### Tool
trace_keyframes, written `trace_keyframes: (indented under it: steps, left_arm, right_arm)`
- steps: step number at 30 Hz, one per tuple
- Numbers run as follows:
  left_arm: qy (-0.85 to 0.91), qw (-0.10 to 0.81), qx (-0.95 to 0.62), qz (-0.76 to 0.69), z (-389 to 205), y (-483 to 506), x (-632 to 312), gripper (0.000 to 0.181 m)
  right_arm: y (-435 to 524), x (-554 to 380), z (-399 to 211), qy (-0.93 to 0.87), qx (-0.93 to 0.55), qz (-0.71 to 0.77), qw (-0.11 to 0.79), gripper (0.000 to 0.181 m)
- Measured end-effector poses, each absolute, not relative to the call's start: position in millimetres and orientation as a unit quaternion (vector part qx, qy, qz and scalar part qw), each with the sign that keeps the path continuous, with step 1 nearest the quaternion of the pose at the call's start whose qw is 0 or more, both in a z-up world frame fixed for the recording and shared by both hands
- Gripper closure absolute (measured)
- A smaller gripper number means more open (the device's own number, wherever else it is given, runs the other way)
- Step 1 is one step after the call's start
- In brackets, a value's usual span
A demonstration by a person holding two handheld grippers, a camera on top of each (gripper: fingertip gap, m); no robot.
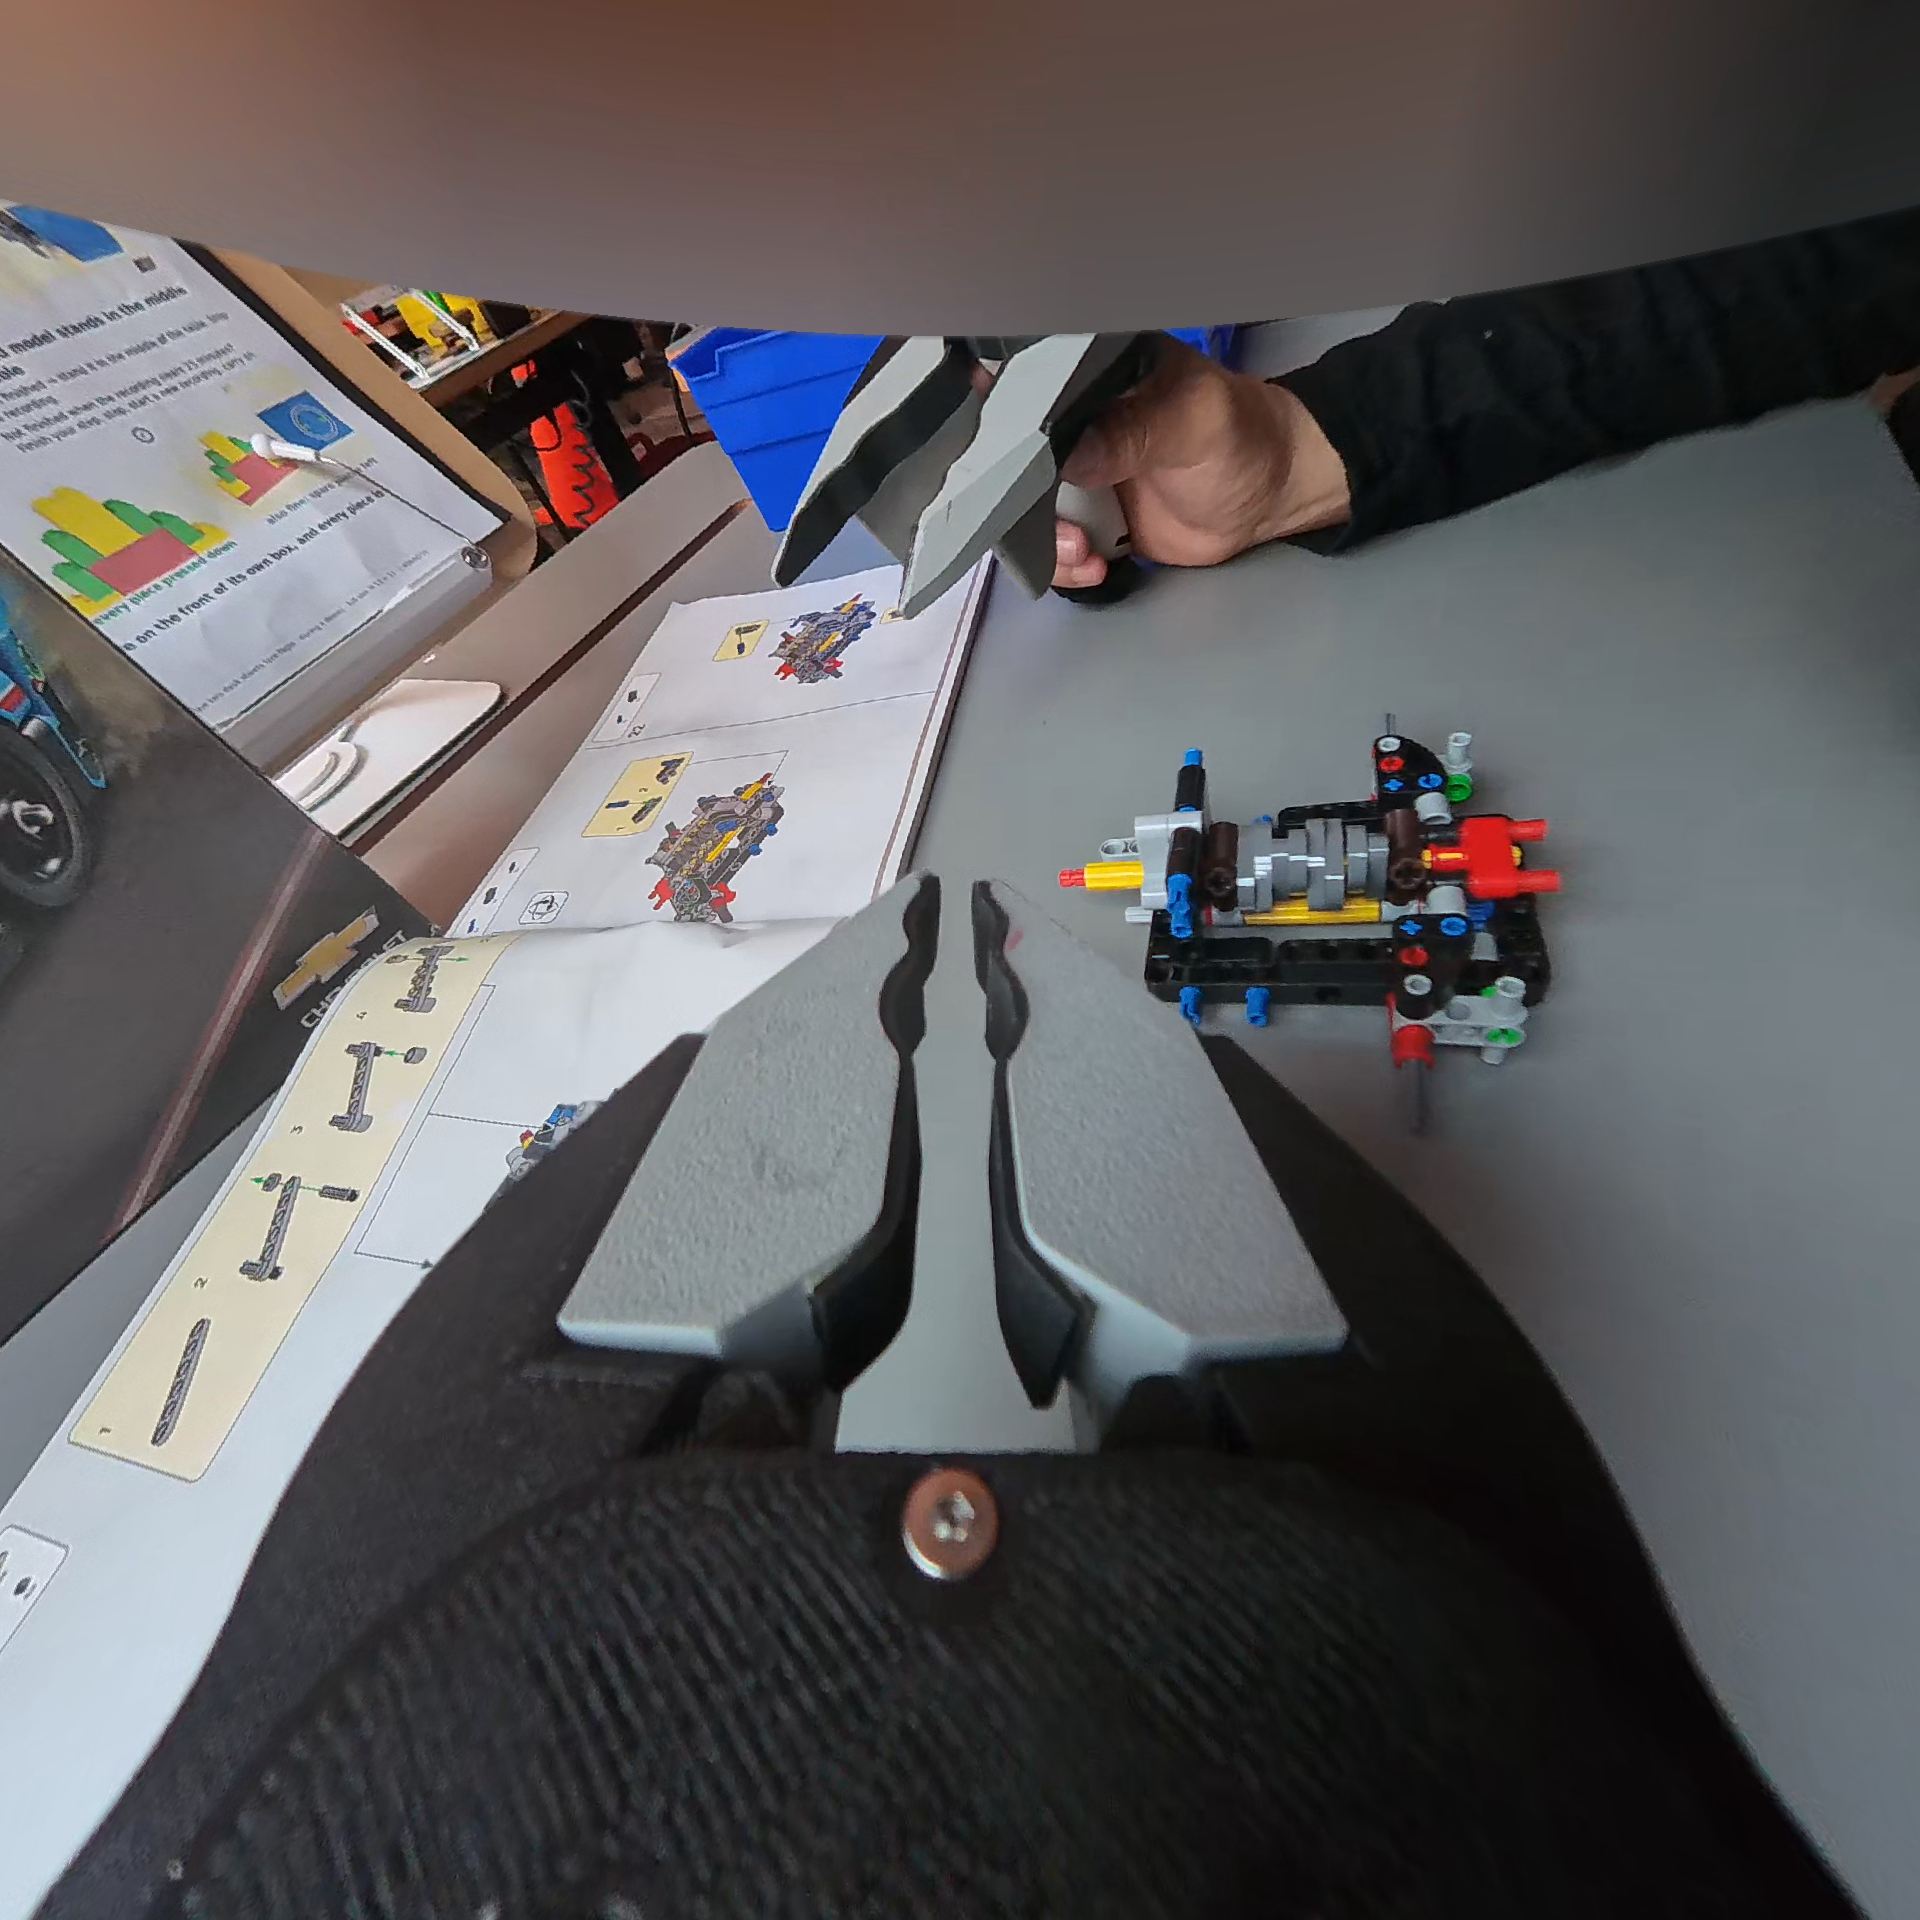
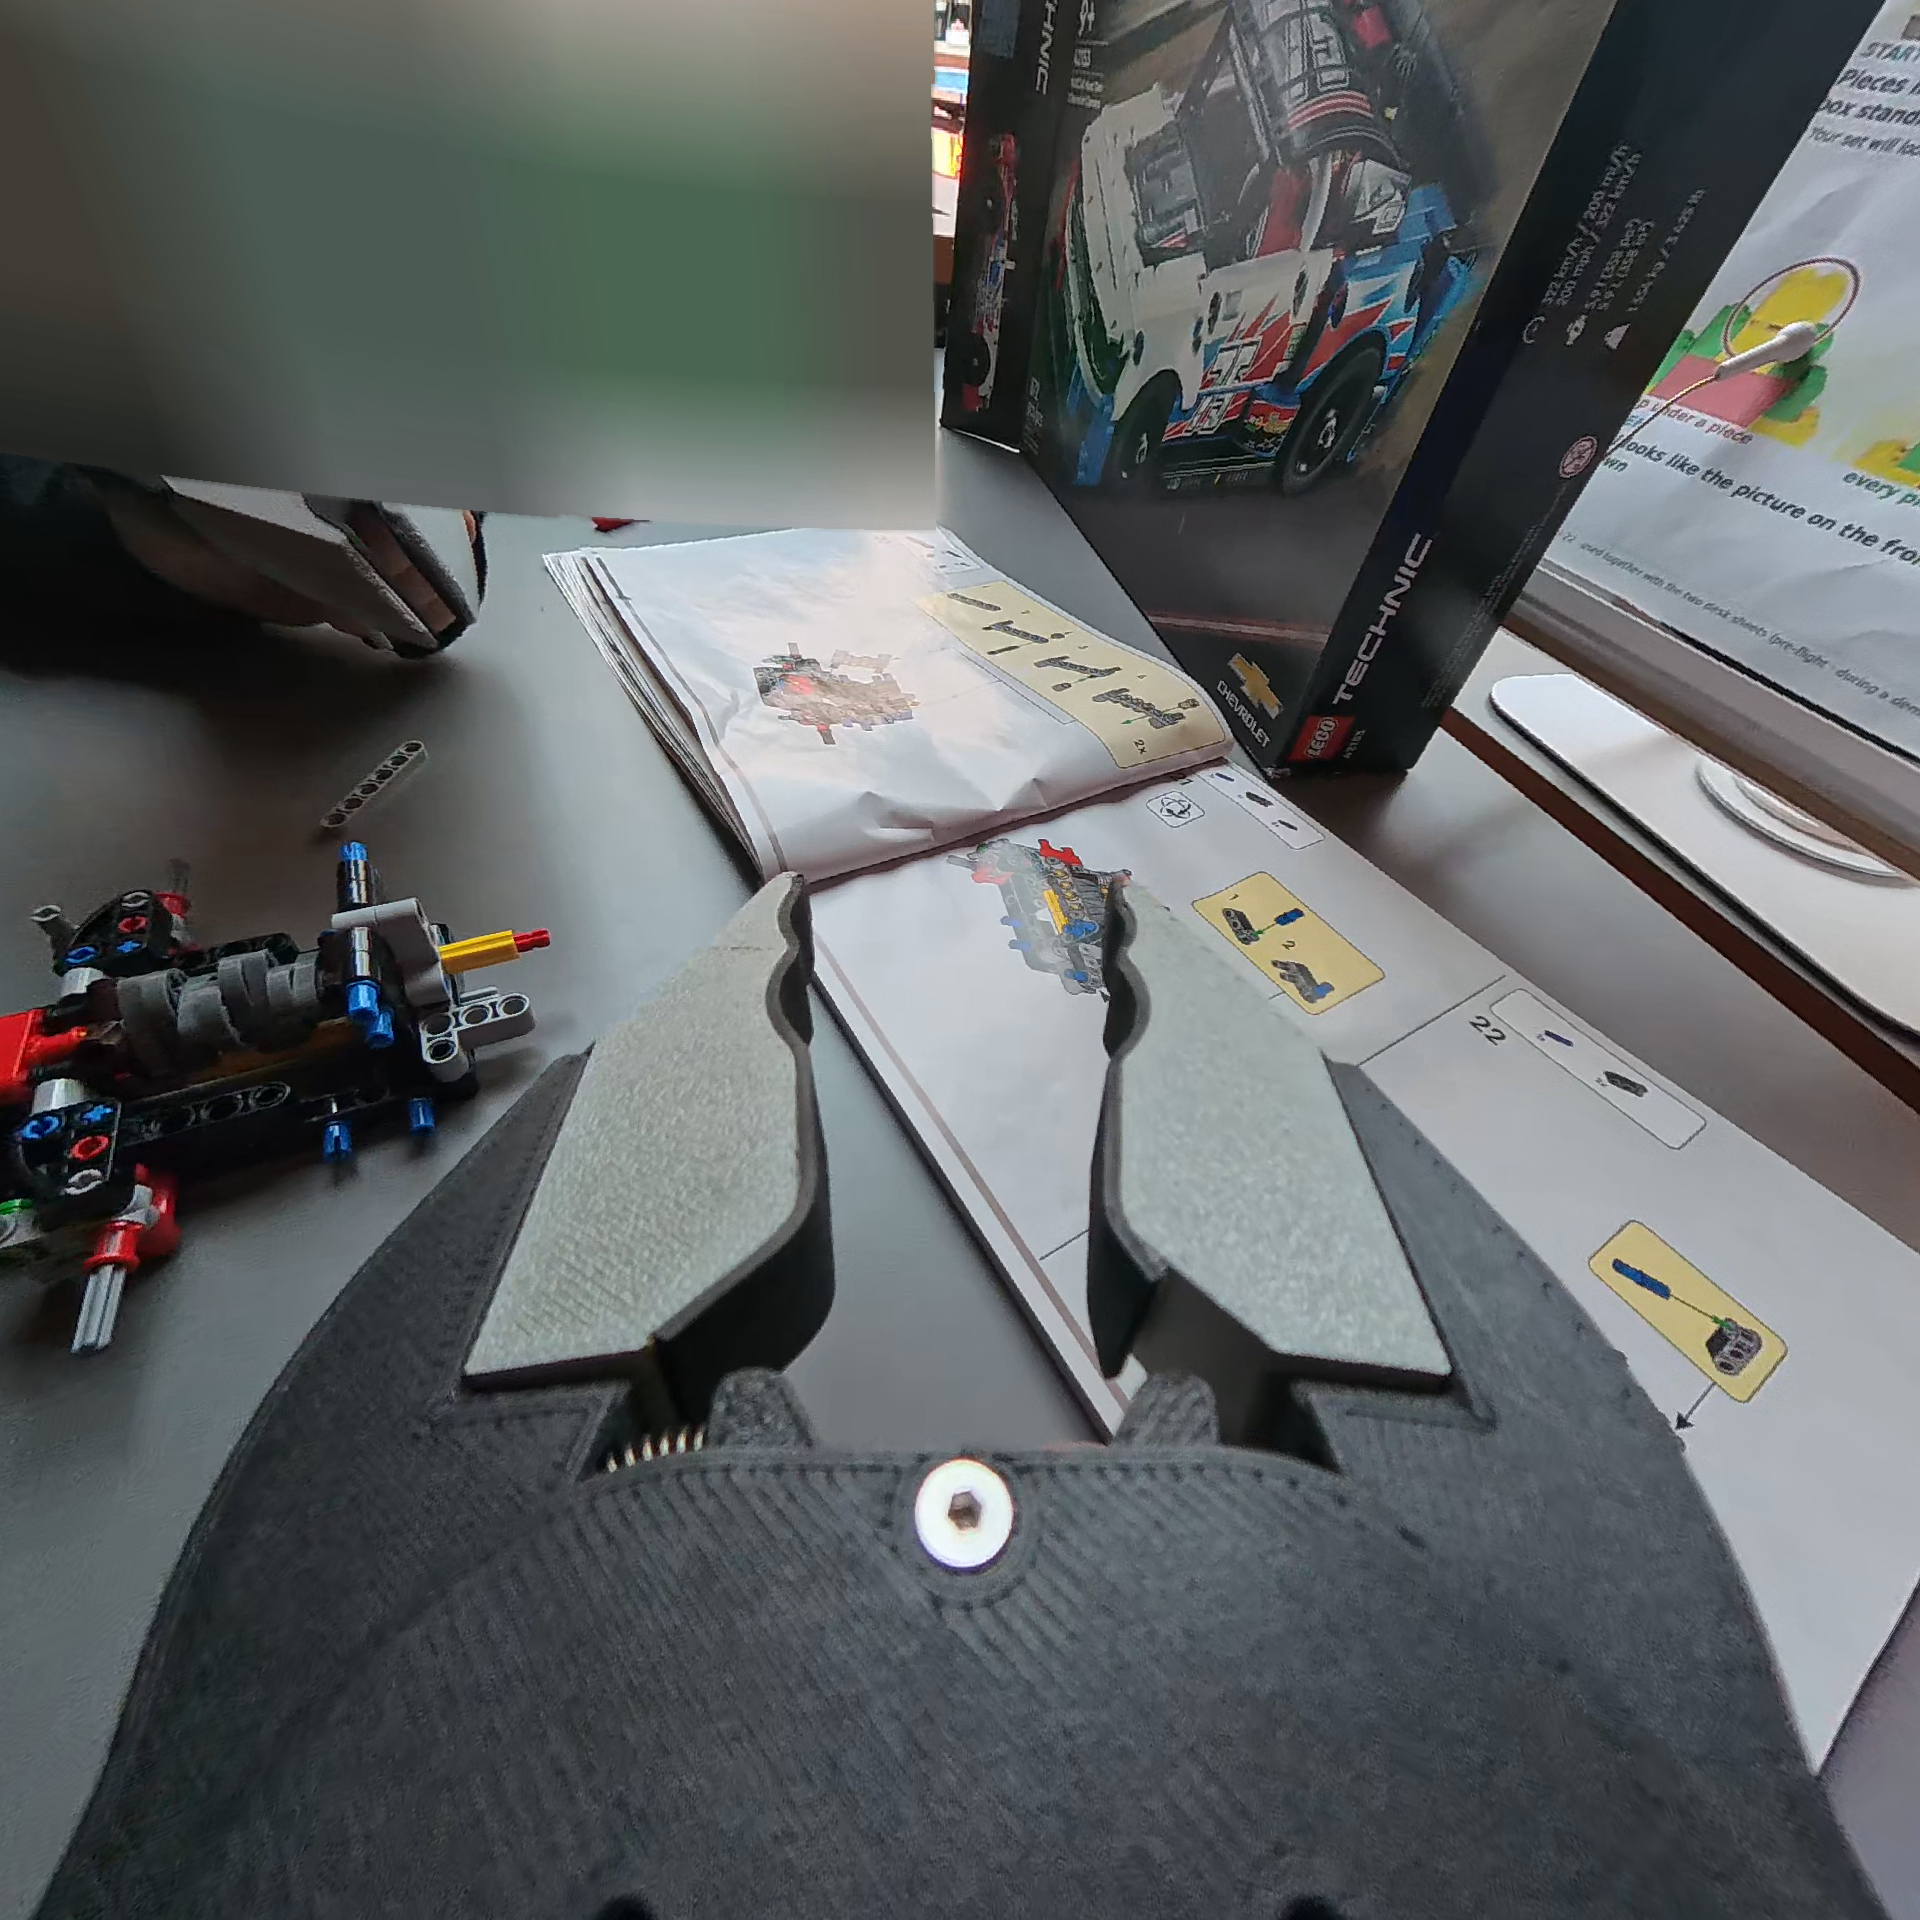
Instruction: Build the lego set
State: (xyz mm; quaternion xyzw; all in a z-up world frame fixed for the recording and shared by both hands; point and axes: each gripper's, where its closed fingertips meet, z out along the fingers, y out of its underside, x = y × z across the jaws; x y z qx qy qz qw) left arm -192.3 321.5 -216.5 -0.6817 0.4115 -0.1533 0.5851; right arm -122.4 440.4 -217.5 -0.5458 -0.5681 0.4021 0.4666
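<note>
A partly built lego model point(image 1: 1340, 894) of black beams, grey gears, a yellow axle and red and blue pins is seen lying flat on the grey table point(image 1: 1558, 1299), untouched. The left gripper point(image 1: 956, 904), empty, is held just beside the model with its grey fingers drawn to a narrow slit. The right gripper point(image 2: 961, 914) is held spread wide over the open paper instruction booklet point(image 2: 935, 707), nothing between its fingers. A loose grey holed beam point(image 2: 374, 784) lies apart from the model. The dark printed set box point(image 2: 1299, 343) is stood upright behind the booklet.
</note>
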Motion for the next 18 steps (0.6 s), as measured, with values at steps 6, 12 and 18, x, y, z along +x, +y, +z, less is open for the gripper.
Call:
trace_keyframes:
  steps: [6, 12, 18]
  left_arm:
    - [0.388, 0.590, -0.685, -0.177, -212.5, 324.6, -197.8, 0.178]
    - [0.380, 0.602, -0.681, -0.169, -206.4, 325.4, -200.3, 0.173]
    - [0.384, 0.610, -0.676, -0.150, -203.8, 325.0, -202.7, 0.175]
  right_arm:
    - [437.9, -123.1, -218.6, -0.575, -0.542, 0.401, 0.463, 0.128]
    - [435.1, -123.6, -220.5, -0.582, -0.540, 0.398, 0.460, 0.128]
    - [436.5, -124.1, -221.8, -0.581, -0.544, 0.395, 0.458, 0.118]
